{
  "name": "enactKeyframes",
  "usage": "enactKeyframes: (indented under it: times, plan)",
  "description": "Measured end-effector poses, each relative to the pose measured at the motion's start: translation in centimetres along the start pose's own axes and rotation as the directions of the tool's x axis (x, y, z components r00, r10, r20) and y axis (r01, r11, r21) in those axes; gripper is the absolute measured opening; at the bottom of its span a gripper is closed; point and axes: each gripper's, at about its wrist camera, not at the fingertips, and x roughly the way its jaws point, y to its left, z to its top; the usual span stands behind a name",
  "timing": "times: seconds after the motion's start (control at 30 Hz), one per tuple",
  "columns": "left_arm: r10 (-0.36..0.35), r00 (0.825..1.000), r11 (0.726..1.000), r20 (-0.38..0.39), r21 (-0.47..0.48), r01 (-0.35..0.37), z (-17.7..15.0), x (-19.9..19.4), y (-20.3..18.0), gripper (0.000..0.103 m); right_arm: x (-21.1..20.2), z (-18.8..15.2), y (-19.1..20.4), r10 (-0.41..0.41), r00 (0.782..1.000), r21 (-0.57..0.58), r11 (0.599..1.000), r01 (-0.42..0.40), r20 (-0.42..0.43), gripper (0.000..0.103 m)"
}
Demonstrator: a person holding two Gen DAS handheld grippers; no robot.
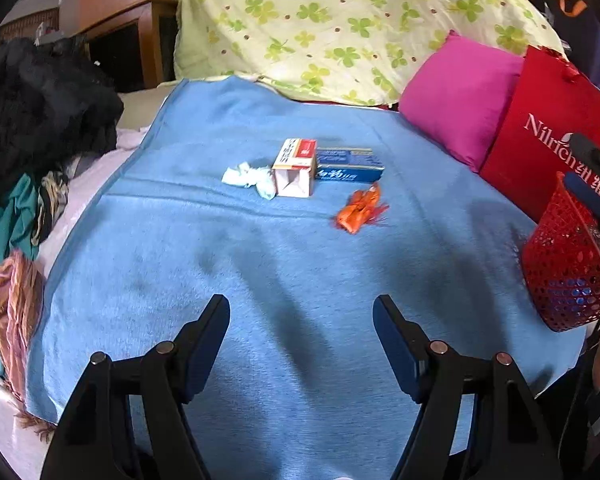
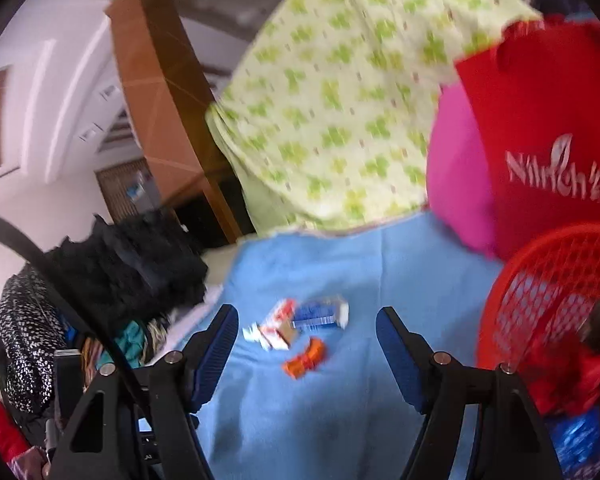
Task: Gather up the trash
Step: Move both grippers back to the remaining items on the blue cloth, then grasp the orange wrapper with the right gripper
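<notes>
On a blue towel (image 1: 260,280) lie a crumpled white tissue (image 1: 248,178), a small red-and-white carton (image 1: 294,168), a flat blue box (image 1: 350,165) and an orange wrapper (image 1: 360,210). A red mesh basket (image 1: 568,264) stands at the towel's right edge with some trash inside. My left gripper (image 1: 302,344) is open and empty, well short of the trash. In the blurred right wrist view my right gripper (image 2: 306,354) is open and empty above the towel, with the carton (image 2: 278,326), blue box (image 2: 320,314) and orange wrapper (image 2: 306,358) beyond it and the basket (image 2: 548,300) at right.
A red paper bag (image 1: 548,132) and a pink cushion (image 1: 460,96) stand behind the basket. A clover-print pillow (image 1: 340,20) lies at the back. Dark clothes (image 1: 40,100) and a scarf (image 1: 8,304) are piled at left. A wooden cabinet (image 1: 120,8) stands behind.
</notes>
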Motion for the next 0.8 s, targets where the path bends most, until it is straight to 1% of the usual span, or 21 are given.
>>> enactKeyframes:
  times: [0.1, 0.17, 0.27, 0.4, 0.53, 0.6, 0.63, 0.73, 0.8]
  plan:
    - [-0.001, 1.000, 1.000, -0.013, -0.018, 0.001, -0.3, 0.6, 0.9, 0.075, 2.3, -0.5, -0.2, -0.015, 0.996, 0.031, 0.999, 0.017, -0.084, 0.075]
    - [-0.001, 1.000, 1.000, -0.019, -0.031, 0.000, -0.4, 1.0, 1.3, 0.075, 4.0, -1.0, -0.3, -0.021, 0.989, 0.051, 0.998, 0.029, -0.145, 0.075]
    - [0.003, 1.000, 0.999, -0.020, -0.042, -0.004, -0.6, 1.4, 2.1, 0.075, 6.3, -1.4, -0.4, -0.008, 0.977, 0.087, 0.996, 0.027, -0.211, 0.075]
    - [0.015, 1.000, 0.999, -0.020, -0.051, -0.016, -0.7, 2.2, 3.0, 0.075, 9.9, -1.9, -0.8, 0.015, 0.955, 0.147, 0.989, 0.030, -0.296, 0.075]
    - [0.020, 0.999, 0.997, -0.026, -0.067, -0.022, -0.8, 2.7, 4.0, 0.075, 14.1, -2.6, -1.3, 0.038, 0.927, 0.207, 0.977, 0.043, -0.374, 0.073]
    - [0.023, 0.999, 0.997, -0.026, -0.074, -0.025, -0.7, 2.8, 4.5, 0.075, 16.2, -2.9, -1.3, 0.049, 0.914, 0.223, 0.974, 0.045, -0.402, 0.067]
    - [0.025, 0.999, 0.997, -0.024, -0.075, -0.027, -0.7, 2.9, 4.7, 0.075, 17.4, -3.0, -1.2, 0.055, 0.907, 0.226, 0.973, 0.046, -0.417, 0.062]
    - [0.037, 0.999, 0.996, -0.021, -0.084, -0.038, -0.3, 3.1, 5.4, 0.075, 20.3, -3.7, -1.1, 0.053, 0.888, 0.231, 0.971, 0.060, -0.456, 0.060]
    - [0.041, 0.999, 0.995, -0.020, -0.092, -0.042, 0.4, 3.3, 6.0, 0.075, 22.1, -4.2, -1.0, 0.042, 0.874, 0.229, 0.970, 0.080, -0.483, 0.056]
